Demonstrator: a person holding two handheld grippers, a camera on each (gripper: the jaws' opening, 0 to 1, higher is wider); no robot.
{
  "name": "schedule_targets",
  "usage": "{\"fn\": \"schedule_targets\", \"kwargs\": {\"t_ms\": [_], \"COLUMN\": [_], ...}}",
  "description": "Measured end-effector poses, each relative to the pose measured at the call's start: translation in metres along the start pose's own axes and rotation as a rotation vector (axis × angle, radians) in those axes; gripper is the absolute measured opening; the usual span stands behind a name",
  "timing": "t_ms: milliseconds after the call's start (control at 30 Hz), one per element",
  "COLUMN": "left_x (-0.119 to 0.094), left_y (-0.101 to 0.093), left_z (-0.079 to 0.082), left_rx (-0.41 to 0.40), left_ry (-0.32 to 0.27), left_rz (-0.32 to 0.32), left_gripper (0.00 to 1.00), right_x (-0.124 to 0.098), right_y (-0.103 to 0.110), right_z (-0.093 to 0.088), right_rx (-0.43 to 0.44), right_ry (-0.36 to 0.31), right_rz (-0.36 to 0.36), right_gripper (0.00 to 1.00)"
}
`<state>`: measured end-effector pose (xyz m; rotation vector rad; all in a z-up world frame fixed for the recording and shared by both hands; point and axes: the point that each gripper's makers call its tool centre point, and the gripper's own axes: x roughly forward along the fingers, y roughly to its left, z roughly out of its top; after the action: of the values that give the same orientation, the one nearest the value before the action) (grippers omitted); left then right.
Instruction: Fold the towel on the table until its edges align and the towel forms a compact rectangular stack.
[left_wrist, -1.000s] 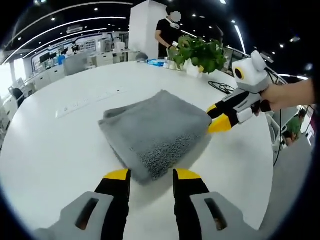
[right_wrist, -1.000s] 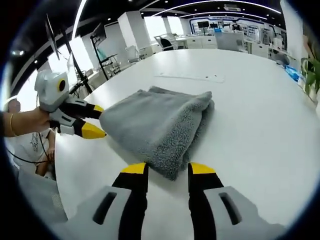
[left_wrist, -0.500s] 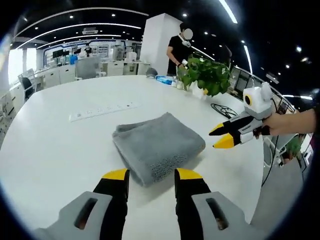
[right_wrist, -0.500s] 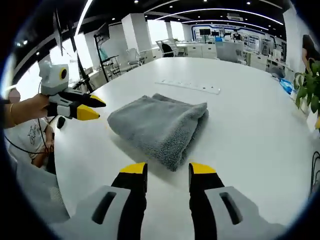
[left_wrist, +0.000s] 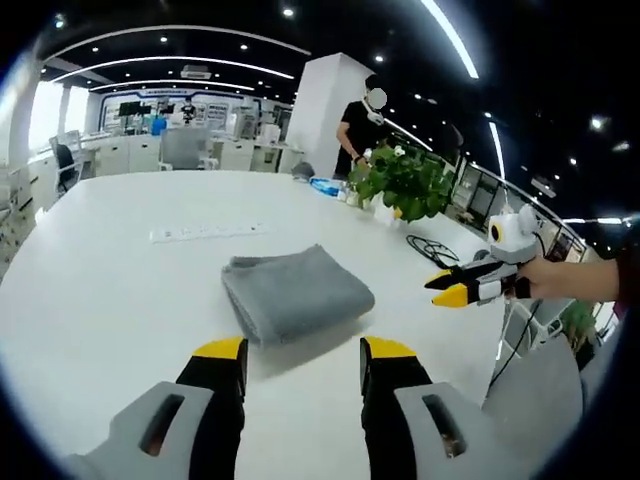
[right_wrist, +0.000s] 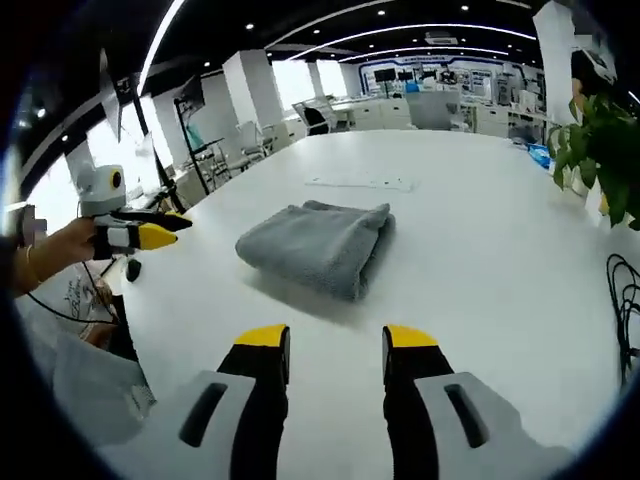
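The folded grey towel (left_wrist: 296, 295) lies mid-table (left_wrist: 90, 300), well in from every edge, straight ahead of both tools; left tool (left_wrist: 295, 352) and right tool (right_wrist: 337, 337) stand released, apart from it, about equally near

In the left gripper view you are looking at open white table (left_wrist: 90, 300) across the lower left and lower centre, with bare surface lying between your left gripper (left_wrist: 295, 355) and the folded towel (left_wrist: 295, 295) at centre. A potted plant (left_wrist: 405, 185) and a black cable (left_wrist: 435, 250) are crowding the upper right. Your right gripper (left_wrist: 447, 289) is hanging at mid right, well apart from the towel. A flat white strip (left_wrist: 205, 232) is lying in the upper left.
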<state>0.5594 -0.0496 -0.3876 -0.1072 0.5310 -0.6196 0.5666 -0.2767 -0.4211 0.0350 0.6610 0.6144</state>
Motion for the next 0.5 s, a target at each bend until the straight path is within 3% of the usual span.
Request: {"fn": "schedule_targets", "kwargs": {"t_ms": [233,500], "left_x": [-0.016,-0.034], "left_y": [-0.013,-0.039], "left_z": [-0.006,-0.017], "left_rx": [0.013,0.000], "left_ry": [-0.019,-0.069], "left_rz": [-0.008,-0.030], "left_gripper": [0.61,0.68], "right_x": [-0.026,-0.043], "right_y": [0.007,0.027], "right_z": [-0.005,-0.046], "right_rx": [-0.018,0.023], "right_ry": [-0.023,0.009], "right_rz": [-0.023,-0.021], "right_gripper": [0.38,0.38]}}
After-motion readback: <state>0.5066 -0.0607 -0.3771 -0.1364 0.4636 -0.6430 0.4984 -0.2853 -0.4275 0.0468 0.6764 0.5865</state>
